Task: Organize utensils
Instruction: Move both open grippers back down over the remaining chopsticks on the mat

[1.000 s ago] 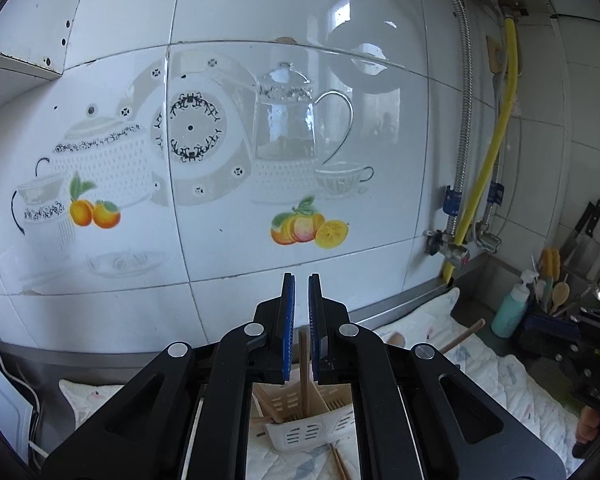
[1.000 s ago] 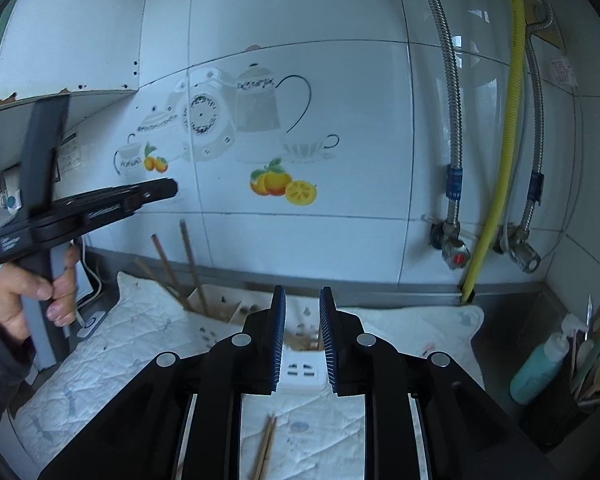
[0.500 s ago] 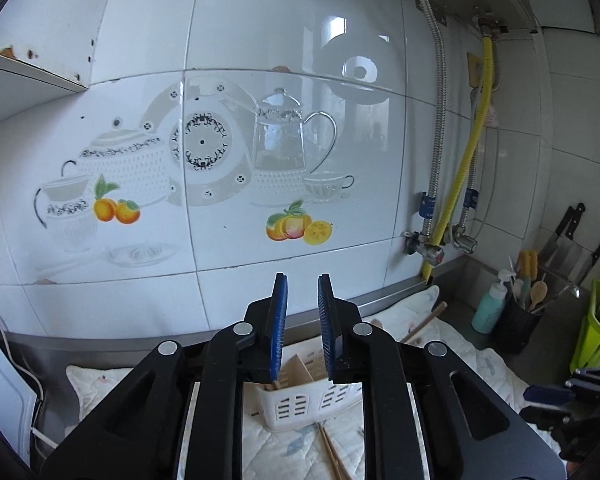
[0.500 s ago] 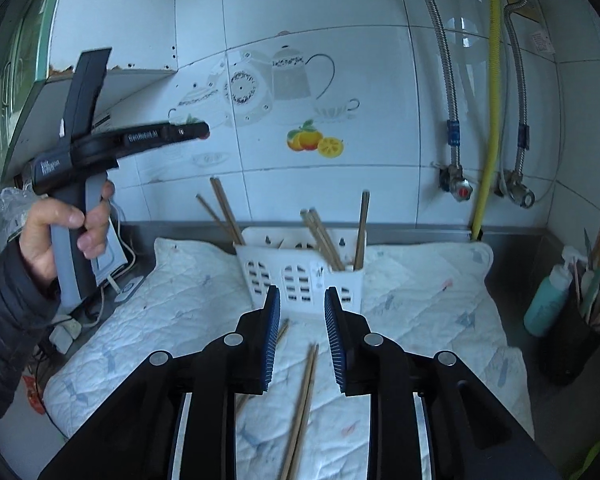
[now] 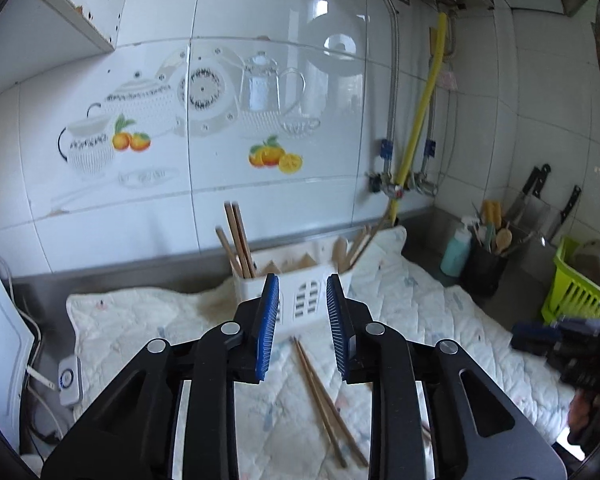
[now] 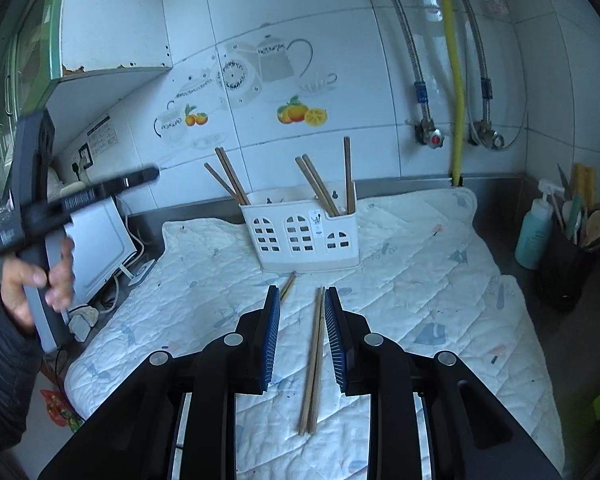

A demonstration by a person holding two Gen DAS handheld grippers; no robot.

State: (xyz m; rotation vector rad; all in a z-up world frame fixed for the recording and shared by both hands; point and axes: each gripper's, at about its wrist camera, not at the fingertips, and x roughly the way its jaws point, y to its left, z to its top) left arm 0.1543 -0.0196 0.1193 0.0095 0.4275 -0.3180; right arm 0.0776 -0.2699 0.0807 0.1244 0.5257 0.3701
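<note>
A white slotted utensil holder (image 6: pixel 300 236) stands on the quilted mat (image 6: pixel 420 280) near the wall, with several wooden chopsticks (image 6: pixel 320 188) upright in it. It also shows in the left wrist view (image 5: pixel 300 292). A pair of loose chopsticks (image 6: pixel 314 364) lies on the mat in front of it, between my right gripper's open fingers; a third chopstick (image 6: pixel 288 285) peeks out beside it. My right gripper (image 6: pixel 301 340) is open and empty above the mat. My left gripper (image 5: pixel 301 328) is open and empty, held higher, with loose chopsticks (image 5: pixel 324 396) below it.
A black utensil pot (image 6: pixel 564 268) and a teal bottle (image 6: pixel 534 236) stand at the right. A green basket (image 5: pixel 572 284) and knives (image 5: pixel 536 188) are at the far right. A white appliance with cables (image 6: pixel 96 248) sits left. Pipes and a yellow hose (image 6: pixel 456 80) run down the wall.
My left gripper has opened, let go of a chopstick over the holder and drawn back. Both views have tilted down and pulled away; the right gripper has come over the loose chopsticks.
</note>
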